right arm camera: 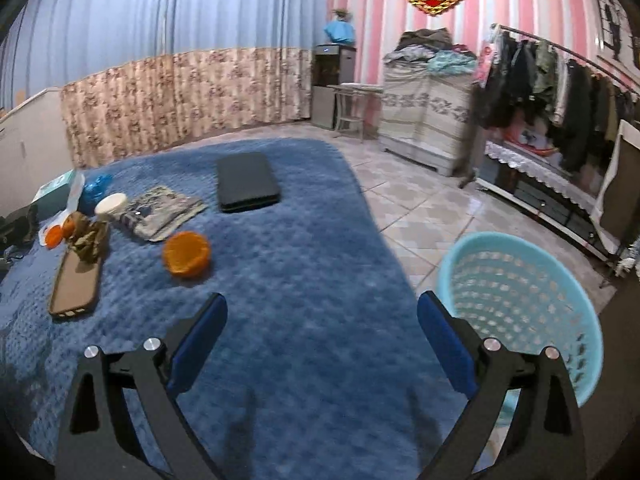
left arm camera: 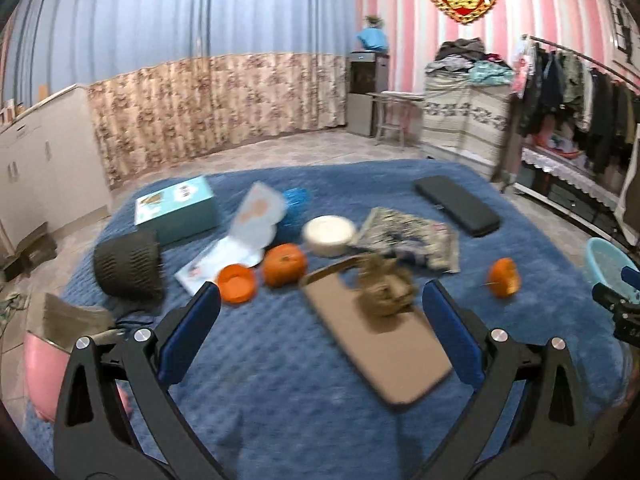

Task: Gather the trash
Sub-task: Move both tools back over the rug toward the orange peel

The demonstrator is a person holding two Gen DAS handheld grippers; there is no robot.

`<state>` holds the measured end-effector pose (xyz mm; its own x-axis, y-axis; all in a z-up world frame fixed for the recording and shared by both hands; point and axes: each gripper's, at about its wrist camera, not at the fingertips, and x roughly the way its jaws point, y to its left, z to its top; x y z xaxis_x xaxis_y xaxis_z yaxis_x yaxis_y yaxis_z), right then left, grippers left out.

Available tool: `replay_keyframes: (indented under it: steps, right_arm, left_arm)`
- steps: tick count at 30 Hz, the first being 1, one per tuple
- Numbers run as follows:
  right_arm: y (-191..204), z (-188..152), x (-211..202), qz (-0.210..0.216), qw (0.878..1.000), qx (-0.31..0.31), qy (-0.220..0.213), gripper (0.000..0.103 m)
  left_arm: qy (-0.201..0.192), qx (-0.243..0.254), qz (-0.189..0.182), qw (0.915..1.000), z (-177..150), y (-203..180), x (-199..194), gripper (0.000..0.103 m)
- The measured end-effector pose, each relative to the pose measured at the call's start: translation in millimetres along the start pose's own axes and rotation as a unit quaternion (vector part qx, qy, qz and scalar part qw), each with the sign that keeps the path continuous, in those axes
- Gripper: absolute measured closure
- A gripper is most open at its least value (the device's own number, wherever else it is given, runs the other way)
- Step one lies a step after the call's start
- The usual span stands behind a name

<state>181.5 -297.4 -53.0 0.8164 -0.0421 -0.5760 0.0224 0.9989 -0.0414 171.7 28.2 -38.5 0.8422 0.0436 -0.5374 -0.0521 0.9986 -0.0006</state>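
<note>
On the blue blanket I see a crumpled brown wad lying on a phone, orange peels nearby. My left gripper hovers spread wide above it; my right gripper hangs released, empty, beside the light-blue basket on the floor.

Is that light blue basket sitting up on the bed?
No, the light blue basket stands on the tiled floor beside the blue bed.

Orange peels: two are lying on the bed
Whole orange: one
Phones: one
Baskets: one standing
Boxes: one
</note>
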Motion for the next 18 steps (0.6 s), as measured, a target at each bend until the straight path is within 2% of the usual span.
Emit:
replay_keyframes:
  steps: [6,12,18]
  right_arm:
    - [24,3,24,0.029,0.999,0.001,0.017,0.009]
    - [54,9,51,0.045,0.998,-0.01,0.03,0.009]
    - [81,21,71,0.059,0.996,-0.043,0.043,0.009]
  left_arm:
    - [0.014,-0.017,0.023,0.9995,-12,32,14,0.005]
    - [0.015,-0.024,0.031,0.9991,-17,46,21,0.005]
    - [0.032,-0.056,0.016,0.9978,-21,58,32,0.005]
